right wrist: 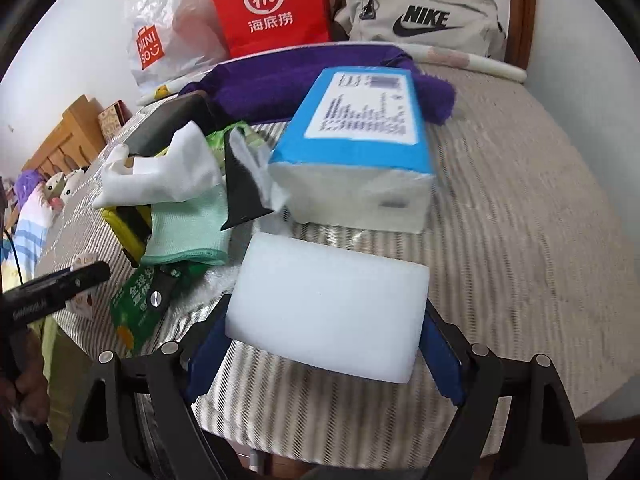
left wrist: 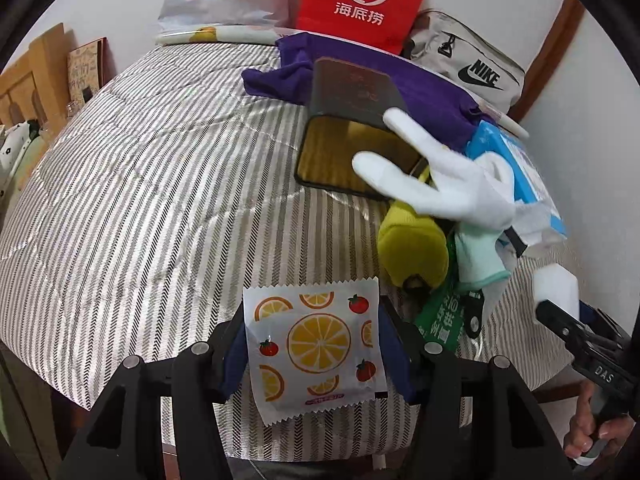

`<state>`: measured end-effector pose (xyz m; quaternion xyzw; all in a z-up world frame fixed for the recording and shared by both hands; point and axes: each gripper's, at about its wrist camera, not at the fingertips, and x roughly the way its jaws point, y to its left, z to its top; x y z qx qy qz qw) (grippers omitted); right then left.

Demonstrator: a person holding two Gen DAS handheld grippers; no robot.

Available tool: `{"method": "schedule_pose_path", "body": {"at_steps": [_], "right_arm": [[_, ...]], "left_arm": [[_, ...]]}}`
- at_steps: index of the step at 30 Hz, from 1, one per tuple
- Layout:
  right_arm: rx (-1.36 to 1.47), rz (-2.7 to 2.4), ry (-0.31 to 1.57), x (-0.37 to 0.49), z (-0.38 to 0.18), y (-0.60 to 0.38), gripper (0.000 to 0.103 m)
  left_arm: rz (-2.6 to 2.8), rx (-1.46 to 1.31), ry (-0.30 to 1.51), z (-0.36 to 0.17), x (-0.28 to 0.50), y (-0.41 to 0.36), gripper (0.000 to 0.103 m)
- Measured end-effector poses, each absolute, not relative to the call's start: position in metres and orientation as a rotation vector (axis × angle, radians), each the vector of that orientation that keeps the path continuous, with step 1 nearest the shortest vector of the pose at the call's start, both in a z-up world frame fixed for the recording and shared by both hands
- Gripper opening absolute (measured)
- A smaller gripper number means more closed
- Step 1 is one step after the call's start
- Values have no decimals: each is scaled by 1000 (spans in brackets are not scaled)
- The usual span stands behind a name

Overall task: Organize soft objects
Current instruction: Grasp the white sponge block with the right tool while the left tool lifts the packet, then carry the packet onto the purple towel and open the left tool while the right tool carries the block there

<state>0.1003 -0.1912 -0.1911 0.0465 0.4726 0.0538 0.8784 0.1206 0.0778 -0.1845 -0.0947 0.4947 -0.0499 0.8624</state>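
Note:
My left gripper (left wrist: pixel 314 354) is shut on a white packet printed with orange slices (left wrist: pixel 316 344), held above the striped table cover (left wrist: pixel 140 200). My right gripper (right wrist: pixel 326 316) is shut on a white foam sponge block (right wrist: pixel 328 304); the block also shows in the left wrist view (left wrist: pixel 556 284). A pile lies between them: a white glove (left wrist: pixel 436 180), a mint-cuffed glove (right wrist: pixel 186 232), a yellow soft item (left wrist: pixel 412 244), a green packet (right wrist: pixel 136 304) and a blue tissue pack (right wrist: pixel 360 152).
A purple cloth (right wrist: pixel 280 84) and a dark open case (left wrist: pixel 352 132) lie further back. A red paper bag (right wrist: pixel 272 4), a Miniso plastic bag (right wrist: pixel 160 36) and a Nike pouch (right wrist: pixel 420 16) stand against the wall. The table edge runs just below both grippers.

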Motion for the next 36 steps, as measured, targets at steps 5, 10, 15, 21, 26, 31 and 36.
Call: {"method": "schedule_pose_path", "body": {"at_steps": [5,10,15,21,26,31,36], "right_arm": [[81,97,949,96,-170,-202,85],[85,108,916,100,-147,-208,85],[78,112,876,108,-124,-209,85],[47,104,829,128,-104,-206,85],[39,102,804,155,-93,-202,85],[19,77,784,188,-87,-200,85],[4,63,787,222,-91,-200,85]], "left_arm": [[-89,-192,1009,-166,124,80,56],[-87,-193,977,-143,132,80,56],[-96,-174,943,-123,141,77,56],[-100,-152,917,-109,159,80,56],[-105,-158,924,-108,186,90,56],[-130,-170,942,-109,219,95,56],[-123,-140,958,-111,253,95,56]]}}
